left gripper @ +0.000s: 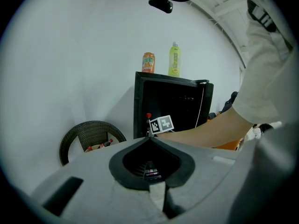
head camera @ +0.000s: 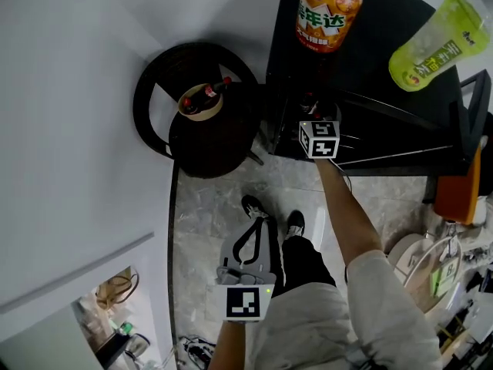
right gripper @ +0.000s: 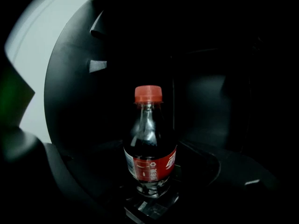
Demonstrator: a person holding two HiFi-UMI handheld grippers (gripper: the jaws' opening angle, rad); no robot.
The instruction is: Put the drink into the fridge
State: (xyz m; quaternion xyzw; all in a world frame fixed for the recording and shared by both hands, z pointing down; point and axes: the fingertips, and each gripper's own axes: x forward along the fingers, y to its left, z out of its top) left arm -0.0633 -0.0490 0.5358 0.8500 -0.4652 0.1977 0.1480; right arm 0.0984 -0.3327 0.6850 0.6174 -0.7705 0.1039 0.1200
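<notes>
The black fridge (head camera: 377, 29) stands open at the far right, and the job looks to me nearly finished. To its left, against the wall, is a round wicker chair (head camera: 148, 99) with a couple more red-capped bottles lying in it. I can't tell whether those are meant to go in too. My right arm reaches forward into the fridge, and the right claw (head camera: 312, 112) is inside the dark compartment. My left claw (head camera: 254, 233) hangs low and near my legs, well apart from the fridge. Its jaws are together with nothing between them, so it has no part in this step. On the fridge top sit a green bottle (head camera: 439, 43) on the right and an orange can (head camera: 329, 10) to its left, neither one touched. The drink itself, a small cola bottle (right gripper: 149, 143) with a red cap and red label, stands upright between the right claw's jaws, with dark fridge walls around it. As far as the gloom lets me read, the jaws are clamped on its lower body. Its base seems to be at or just above a shelf, though I can't be sure it is resting there. By my judgement the carrying is done, and what's left is to set the bottle down, let go, draw the claw out and close the door.
</notes>
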